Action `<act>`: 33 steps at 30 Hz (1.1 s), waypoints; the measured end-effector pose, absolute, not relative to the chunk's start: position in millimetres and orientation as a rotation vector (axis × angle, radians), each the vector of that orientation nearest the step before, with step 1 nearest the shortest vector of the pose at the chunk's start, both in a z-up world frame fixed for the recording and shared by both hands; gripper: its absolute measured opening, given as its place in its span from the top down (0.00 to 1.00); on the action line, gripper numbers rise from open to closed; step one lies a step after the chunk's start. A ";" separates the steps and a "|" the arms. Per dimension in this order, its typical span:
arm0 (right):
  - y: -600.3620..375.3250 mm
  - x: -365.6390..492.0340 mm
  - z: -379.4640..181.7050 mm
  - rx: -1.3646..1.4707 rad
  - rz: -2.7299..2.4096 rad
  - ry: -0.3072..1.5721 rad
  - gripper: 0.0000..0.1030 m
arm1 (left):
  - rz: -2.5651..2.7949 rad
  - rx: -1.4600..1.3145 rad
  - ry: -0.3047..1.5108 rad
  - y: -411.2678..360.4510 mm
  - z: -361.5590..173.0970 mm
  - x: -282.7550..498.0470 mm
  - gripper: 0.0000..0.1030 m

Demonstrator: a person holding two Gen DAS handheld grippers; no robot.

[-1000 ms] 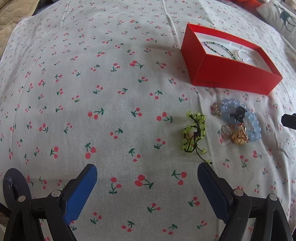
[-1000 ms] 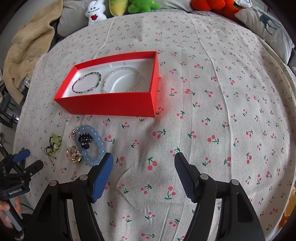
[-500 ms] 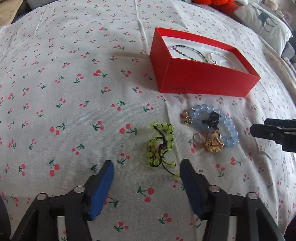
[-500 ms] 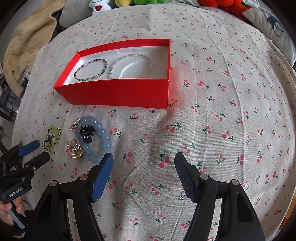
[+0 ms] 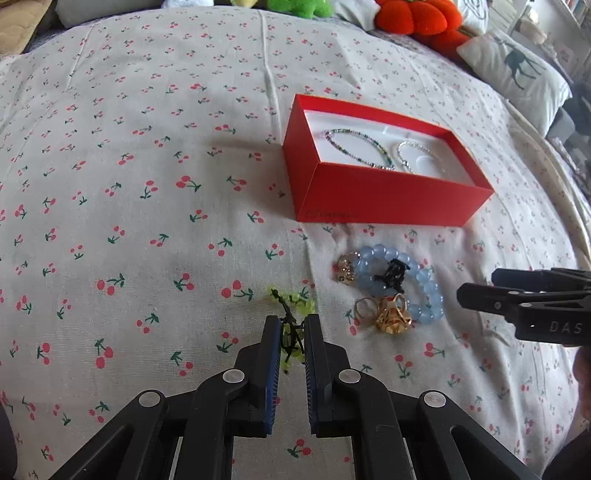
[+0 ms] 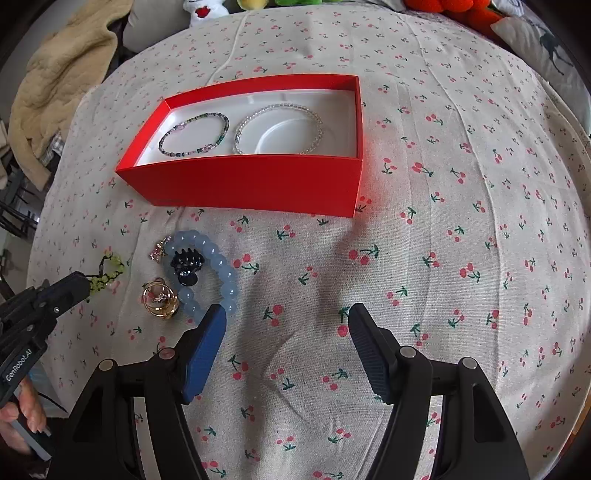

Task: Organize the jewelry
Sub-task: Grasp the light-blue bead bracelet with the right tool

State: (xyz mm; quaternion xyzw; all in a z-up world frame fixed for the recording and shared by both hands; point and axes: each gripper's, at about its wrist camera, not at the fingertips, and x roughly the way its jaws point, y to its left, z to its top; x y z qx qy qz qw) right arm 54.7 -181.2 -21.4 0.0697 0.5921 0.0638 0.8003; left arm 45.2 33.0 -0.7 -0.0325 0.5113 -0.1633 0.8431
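My left gripper is shut on a green beaded bracelet with black cord, which lies on the cherry-print cloth; it also shows in the right wrist view. To its right lie a blue bead bracelet with a black hair claw on it and gold rings. A red box behind them holds a dark beaded bracelet and a clear beaded bracelet. My right gripper is open and empty, just right of the blue bracelet.
A small gold charm lies left of the blue bracelet. Plush toys and a deer-print pillow line the far edge of the bed. A beige blanket lies at the left.
My left gripper moved forward to the green bracelet and closed its jaws around it. My right gripper moved a little closer to the box and stayed open.
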 end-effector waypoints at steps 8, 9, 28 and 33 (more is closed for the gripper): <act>-170.2 62.7 -26.5 0.191 0.166 1.281 0.31 | -0.350 -0.136 1.039 46.4 19.2 39.7 0.93; -167.6 64.3 -28.1 0.195 0.169 1.286 0.31 | -0.346 -0.140 1.039 47.5 19.3 39.7 0.93; -131.0 67.7 -36.4 -0.036 0.160 1.269 0.88 | -0.274 -0.130 1.104 51.1 3.0 42.7 0.93; -140.1 61.2 -19.8 0.030 0.188 1.234 0.88 | -0.261 -0.146 1.100 52.9 5.6 43.6 0.93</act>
